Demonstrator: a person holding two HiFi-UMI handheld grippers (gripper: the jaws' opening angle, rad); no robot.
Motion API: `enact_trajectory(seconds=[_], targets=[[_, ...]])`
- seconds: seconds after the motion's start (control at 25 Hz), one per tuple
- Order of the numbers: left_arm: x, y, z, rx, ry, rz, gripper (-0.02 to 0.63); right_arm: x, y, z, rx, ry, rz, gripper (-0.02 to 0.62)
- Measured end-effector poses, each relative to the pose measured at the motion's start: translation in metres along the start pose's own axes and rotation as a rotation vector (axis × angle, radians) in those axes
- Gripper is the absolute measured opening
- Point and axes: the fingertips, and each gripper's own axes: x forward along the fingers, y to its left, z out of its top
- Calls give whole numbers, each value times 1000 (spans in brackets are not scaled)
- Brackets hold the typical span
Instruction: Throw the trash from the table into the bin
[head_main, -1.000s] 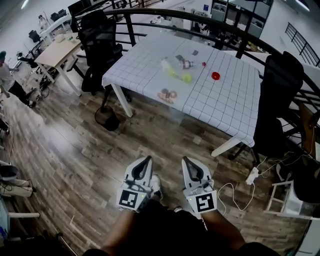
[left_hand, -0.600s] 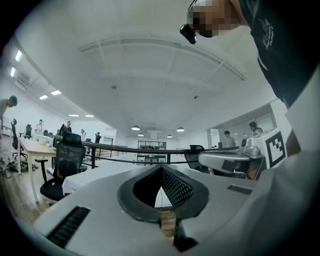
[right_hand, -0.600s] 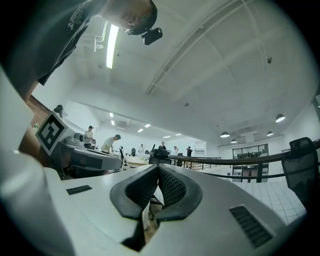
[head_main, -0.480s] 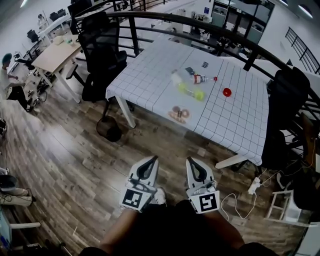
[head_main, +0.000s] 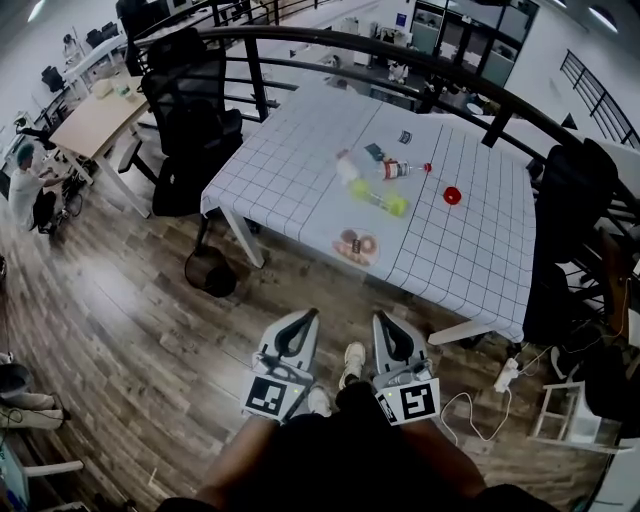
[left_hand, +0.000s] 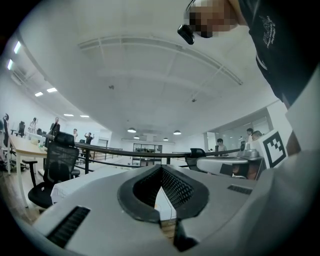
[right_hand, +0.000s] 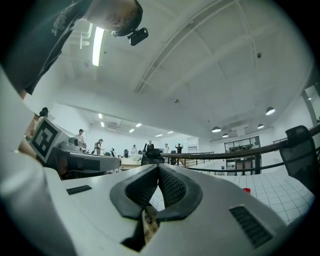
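Observation:
The trash lies on a table (head_main: 290, 150) with a white grid cloth: a clear bottle (head_main: 347, 167), a yellow-green bottle (head_main: 381, 199), a bottle with a red cap (head_main: 402, 170), a red lid (head_main: 452, 195), a round snack wrapper (head_main: 357, 245) near the front edge, and two small packets (head_main: 374, 151). A black mesh bin (head_main: 210, 271) stands on the floor by the table's front left leg. My left gripper (head_main: 303, 317) (left_hand: 161, 168) and right gripper (head_main: 383, 319) (right_hand: 158, 168) are side by side over the wooden floor, short of the table. Both are shut with nothing in them.
Black office chairs stand at the table's left (head_main: 188, 95) and right (head_main: 566, 205). A dark railing (head_main: 420, 62) curves behind it. A power strip with cable (head_main: 505, 376) and a white rack (head_main: 560, 402) lie on the floor at right. A seated person (head_main: 28, 185) is far left.
The table and bin have drawn nearer in the head view as I walk toward them. Both grippers stay shut and side by side.

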Motion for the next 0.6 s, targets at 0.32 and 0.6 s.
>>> enact_trajectory(seconds=[0.32, 0.6], targets=[[66, 32, -13, 29, 22, 2, 18, 60, -55, -34, 27, 21, 10, 21], [149, 70, -26, 28, 55, 5, 18, 128, -114, -57, 77, 39, 16, 21]])
